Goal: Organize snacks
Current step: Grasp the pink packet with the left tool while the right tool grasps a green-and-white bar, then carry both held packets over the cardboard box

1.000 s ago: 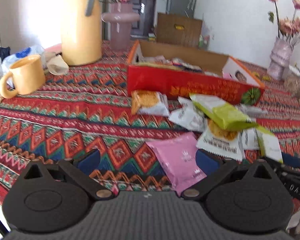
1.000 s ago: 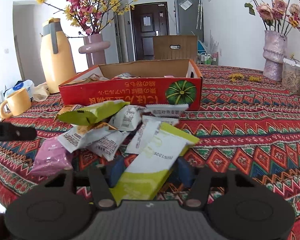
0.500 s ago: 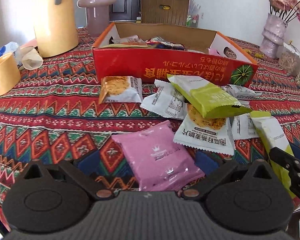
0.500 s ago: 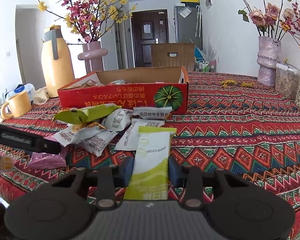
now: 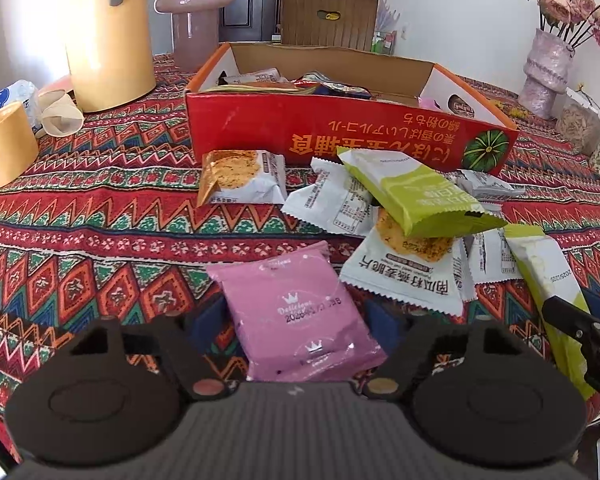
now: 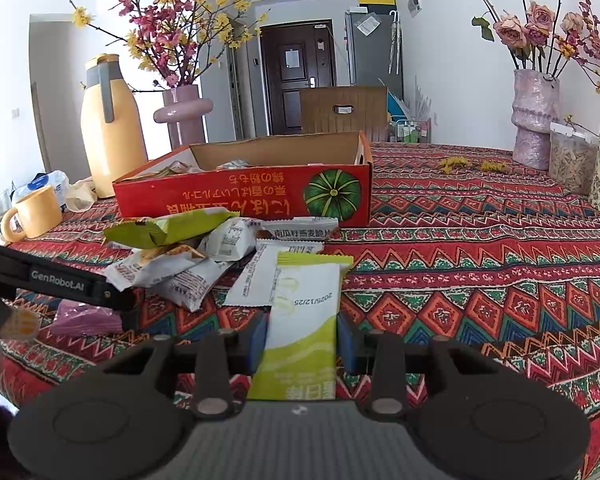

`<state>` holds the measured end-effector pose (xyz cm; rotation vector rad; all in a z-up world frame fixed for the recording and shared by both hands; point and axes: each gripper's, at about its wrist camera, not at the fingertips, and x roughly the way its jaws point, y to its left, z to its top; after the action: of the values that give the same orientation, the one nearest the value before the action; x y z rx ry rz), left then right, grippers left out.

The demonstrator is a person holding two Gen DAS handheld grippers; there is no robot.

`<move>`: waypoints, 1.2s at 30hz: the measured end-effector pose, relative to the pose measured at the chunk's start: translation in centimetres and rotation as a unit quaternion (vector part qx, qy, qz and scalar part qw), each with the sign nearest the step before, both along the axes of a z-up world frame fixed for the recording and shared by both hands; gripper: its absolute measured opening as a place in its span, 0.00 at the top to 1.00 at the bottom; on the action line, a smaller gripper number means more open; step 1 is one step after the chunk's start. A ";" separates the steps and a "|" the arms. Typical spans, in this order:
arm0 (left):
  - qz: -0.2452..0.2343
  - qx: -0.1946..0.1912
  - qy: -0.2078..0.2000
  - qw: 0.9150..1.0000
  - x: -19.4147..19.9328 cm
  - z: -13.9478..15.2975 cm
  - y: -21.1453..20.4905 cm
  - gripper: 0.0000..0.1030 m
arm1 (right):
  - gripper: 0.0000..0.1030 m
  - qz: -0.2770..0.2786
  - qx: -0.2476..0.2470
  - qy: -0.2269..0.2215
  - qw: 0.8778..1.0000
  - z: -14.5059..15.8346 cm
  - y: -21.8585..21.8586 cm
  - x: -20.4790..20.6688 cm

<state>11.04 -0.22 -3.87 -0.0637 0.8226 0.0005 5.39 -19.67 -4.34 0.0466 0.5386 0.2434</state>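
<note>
Left gripper [image 5: 296,320]: jaws apart, straddling the pink packet [image 5: 300,316] that lies flat on the surface at bottom centre of my left view, blue pads either side; can't tell if they touch it. Snack pile [image 5: 400,216] sits centre-right, just in front of the red box [image 5: 340,136], which has packets inside. Yellow mug [image 5: 4,148] at left edge. Right gripper [image 6: 302,338]: jaws clamped on the green-white packet [image 6: 304,312], bottom centre of my right view, pile to its upper left.
</note>
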 end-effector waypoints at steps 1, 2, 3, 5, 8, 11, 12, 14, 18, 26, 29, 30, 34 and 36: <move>-0.001 0.001 -0.002 1.000 -0.2 0.0 0.1 0.30 | 0.65 0.000 0.000 0.000 1.000 0.0 0.0 0.0; -0.003 0.002 -0.004 1.000 -0.4 0.0 0.3 0.33 | 0.65 0.001 0.000 0.000 1.000 0.0 0.0 -0.1; -0.005 0.003 -0.006 1.000 -0.6 0.1 0.4 0.34 | 0.65 0.002 0.000 0.000 1.000 0.0 0.0 -0.1; -0.005 0.004 -0.009 1.000 -0.9 0.1 0.7 0.37 | 0.65 0.002 0.000 0.000 1.000 0.0 0.0 -0.1; 0.000 0.002 -0.012 1.000 -1.1 0.1 1.1 0.39 | 0.65 0.002 0.000 0.000 1.000 0.0 0.1 -0.1; 0.002 0.002 -0.013 1.000 -1.1 0.2 1.3 0.39 | 0.65 0.004 0.001 0.000 1.000 0.0 0.1 -0.2; 0.002 0.002 -0.014 1.000 -1.2 0.2 1.3 0.39 | 0.65 0.004 0.000 0.000 1.000 0.0 0.2 -0.2; 0.002 0.002 -0.016 1.000 -1.3 0.2 1.3 0.39 | 0.65 0.004 0.000 -0.001 1.000 0.0 0.2 -0.2; 0.002 0.003 -0.021 1.000 -1.6 0.4 1.5 0.39 | 0.65 0.004 0.000 -0.001 1.000 0.1 0.2 -0.2; 0.004 0.005 -0.041 0.999 -2.4 1.5 1.9 0.39 | 0.65 0.004 0.003 -0.006 1.000 0.3 0.0 -0.1; 0.004 0.009 -0.048 0.999 -2.6 1.9 1.9 0.39 | 0.65 0.003 0.003 -0.012 1.000 0.7 -0.1 -0.2; 0.005 0.010 -0.051 0.999 -2.7 2.1 2.0 0.39 | 0.65 0.002 0.003 -0.014 1.000 0.8 -0.2 -0.2; 0.006 0.008 -0.060 0.998 -2.9 2.7 2.0 0.39 | 0.65 0.000 0.002 -0.024 1.000 1.4 -0.2 -0.2; 0.005 0.007 -0.066 0.998 -2.9 3.0 2.0 0.39 | 0.65 0.000 0.000 -0.031 1.000 1.8 -0.3 -0.1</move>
<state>8.11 1.74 -0.84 -0.0552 0.6909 0.0116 5.27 -19.94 -2.54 0.0394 0.4776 0.2435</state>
